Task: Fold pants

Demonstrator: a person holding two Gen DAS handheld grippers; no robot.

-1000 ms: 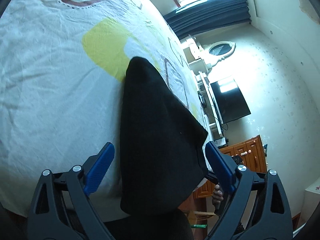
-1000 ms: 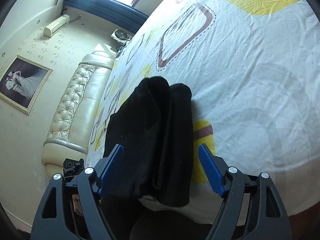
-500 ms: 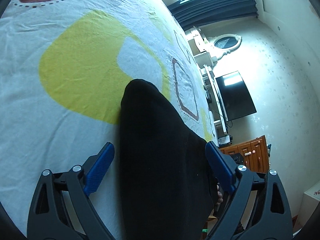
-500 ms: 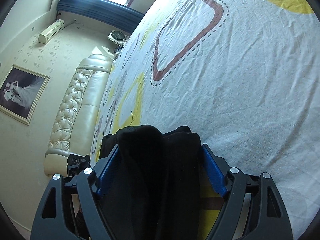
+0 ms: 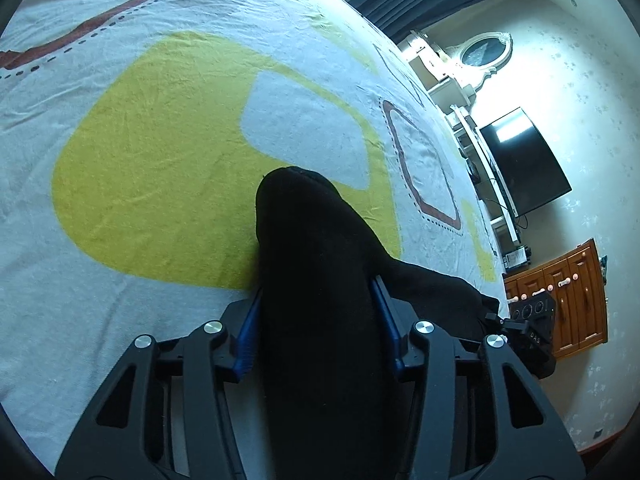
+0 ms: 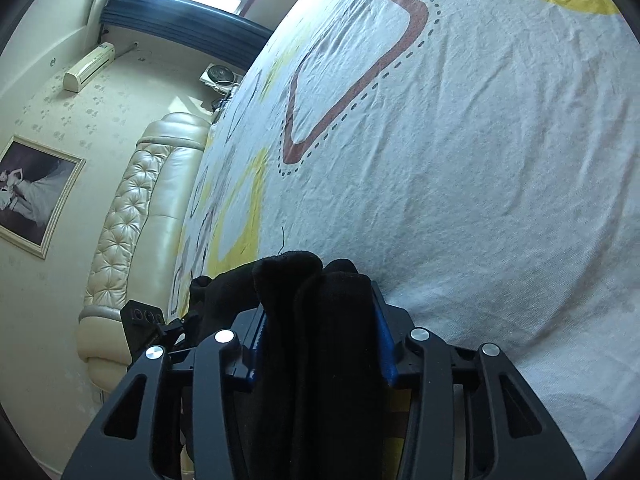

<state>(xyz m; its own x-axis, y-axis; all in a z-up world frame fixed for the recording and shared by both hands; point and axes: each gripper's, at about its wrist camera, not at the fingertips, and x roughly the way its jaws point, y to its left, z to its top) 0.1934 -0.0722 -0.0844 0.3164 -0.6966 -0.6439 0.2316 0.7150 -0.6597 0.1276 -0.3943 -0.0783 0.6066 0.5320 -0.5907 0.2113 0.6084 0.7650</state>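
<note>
Both the left gripper point(image 5: 316, 320) and right gripper point(image 6: 320, 332) pinched the black pants point(image 5: 312, 264), bunched toward twelve o'clock over the bed point(image 5: 160, 160). Thick layers could, perhaps, slip unevenly.

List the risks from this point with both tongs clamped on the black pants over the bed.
1. The right tongs pinch several bunched layers of the pants; one layer may slip free and spoil the fold.
2. The left tongs grip a thick wad with the tip poking past; uneven pulling could skew the edges.
3. Dragging low may wrinkle the bedsheet.
</note>
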